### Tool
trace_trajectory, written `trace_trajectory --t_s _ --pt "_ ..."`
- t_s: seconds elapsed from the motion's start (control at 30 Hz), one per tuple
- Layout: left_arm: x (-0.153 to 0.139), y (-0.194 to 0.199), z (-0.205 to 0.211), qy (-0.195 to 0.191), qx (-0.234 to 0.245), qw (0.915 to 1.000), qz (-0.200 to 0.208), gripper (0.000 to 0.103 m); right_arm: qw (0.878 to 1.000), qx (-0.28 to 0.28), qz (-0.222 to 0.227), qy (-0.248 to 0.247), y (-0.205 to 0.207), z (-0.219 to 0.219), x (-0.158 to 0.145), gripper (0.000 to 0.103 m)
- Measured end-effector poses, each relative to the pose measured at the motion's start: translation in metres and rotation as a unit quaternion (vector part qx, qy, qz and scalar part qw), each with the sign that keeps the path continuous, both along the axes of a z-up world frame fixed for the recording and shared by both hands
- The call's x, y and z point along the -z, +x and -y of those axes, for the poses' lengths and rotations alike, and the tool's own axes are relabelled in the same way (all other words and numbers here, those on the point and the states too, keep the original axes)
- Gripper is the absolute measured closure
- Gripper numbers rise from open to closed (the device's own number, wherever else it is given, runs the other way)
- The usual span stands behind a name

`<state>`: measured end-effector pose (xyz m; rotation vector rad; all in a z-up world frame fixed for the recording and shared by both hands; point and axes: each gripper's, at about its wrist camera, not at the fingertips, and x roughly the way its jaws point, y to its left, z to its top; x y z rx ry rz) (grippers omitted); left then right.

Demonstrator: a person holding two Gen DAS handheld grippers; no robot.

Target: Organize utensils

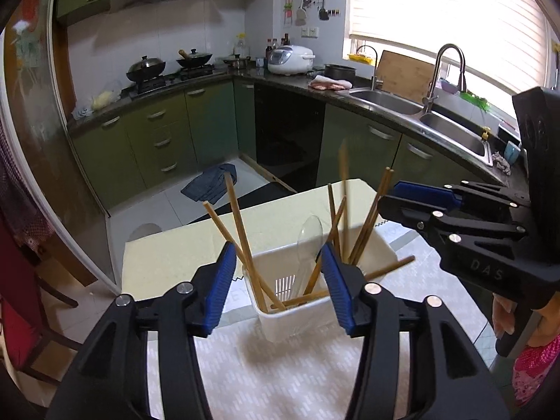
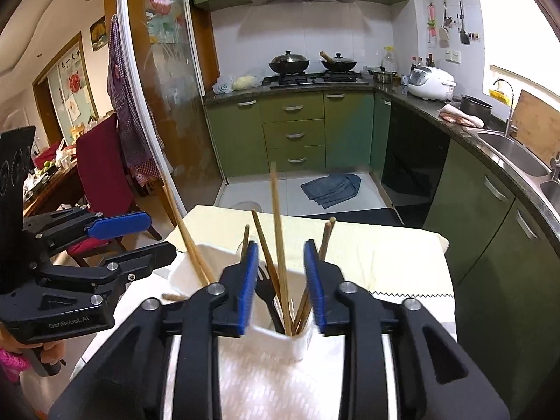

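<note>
A white utensil basket [image 1: 294, 322] stands on the table and holds several wooden chopsticks [image 1: 241, 241] and a clear plastic spoon [image 1: 308, 241]. One chopstick [image 1: 392, 267] leans out over its rim. My left gripper [image 1: 278, 255] hangs open just above the basket's left part, with nothing pressed between its blue pads. In the right wrist view my right gripper [image 2: 281, 248] is open over the basket's [image 2: 297, 343] other end. An upright, blurred chopstick [image 2: 278, 227] and a black fork [image 2: 266, 287] stand between its jaws, untouched. Each gripper shows in the other's view: right [image 1: 392, 197], left [image 2: 161, 234].
The table carries a pale yellow cloth [image 1: 175, 262] and a white patterned mat [image 1: 280, 378]. A red chair [image 2: 101, 175] stands at its left. Green cabinets, a stove and a sink [image 1: 385, 99] ring the room. A blue cloth [image 2: 330, 183] lies on the floor.
</note>
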<state>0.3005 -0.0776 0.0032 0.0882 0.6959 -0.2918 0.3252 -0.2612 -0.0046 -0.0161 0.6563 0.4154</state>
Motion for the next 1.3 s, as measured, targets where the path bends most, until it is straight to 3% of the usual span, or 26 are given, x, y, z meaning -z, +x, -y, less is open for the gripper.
trace_trajectory --t_s 0.1,0.2,0.27,0.33,0.4,0.5,0.6,0.67,0.9,1.17,1.3 --pt "-0.006 -0.014 -0.007 -0.018 -0.009 0.9997 0.01 0.05 1.0 -0.003 0.011 0.011 -0.021 0.009 -0.006 0.068" --pt "-0.013 -0.04 -0.016 -0.031 -0.022 0.9987 0.033 0.039 0.999 0.004 0.031 0.023 -0.058 0.027 -0.012 0.053" --pt "-0.013 -0.063 -0.022 -0.036 -0.027 0.9979 0.045 0.034 0.999 0.007 0.043 0.03 -0.086 0.041 -0.014 0.049" --pt "-0.008 -0.091 -0.027 -0.032 -0.033 0.997 0.062 0.031 0.998 0.016 0.055 0.041 -0.117 0.056 -0.011 0.033" --pt "0.0 -0.117 -0.031 -0.025 -0.044 0.996 0.074 0.028 0.997 0.024 0.063 0.04 -0.149 0.068 -0.004 0.027" --pt "0.014 -0.152 -0.035 -0.022 -0.06 0.9945 0.083 0.021 0.997 0.028 0.072 0.03 -0.196 0.078 0.011 0.011" --pt "0.024 -0.184 -0.037 -0.023 -0.069 0.9939 0.083 0.02 0.996 0.029 0.087 0.013 -0.24 0.082 0.023 0.007" --pt "0.025 -0.206 -0.039 -0.032 -0.08 0.9921 0.092 0.014 0.995 0.031 0.098 0.006 -0.267 0.083 0.027 0.005" --pt "0.025 -0.263 -0.046 -0.075 -0.094 0.9865 0.111 0.007 0.993 0.031 0.117 0.001 -0.326 0.083 0.031 0.005" --pt "0.034 -0.269 -0.05 -0.055 -0.097 0.9887 0.101 0.007 0.99 0.058 0.127 -0.01 -0.337 0.088 0.032 0.005" --pt "0.04 -0.265 -0.056 -0.068 -0.091 0.9896 0.088 0.007 0.988 0.067 0.138 -0.031 -0.333 0.086 0.028 0.005"
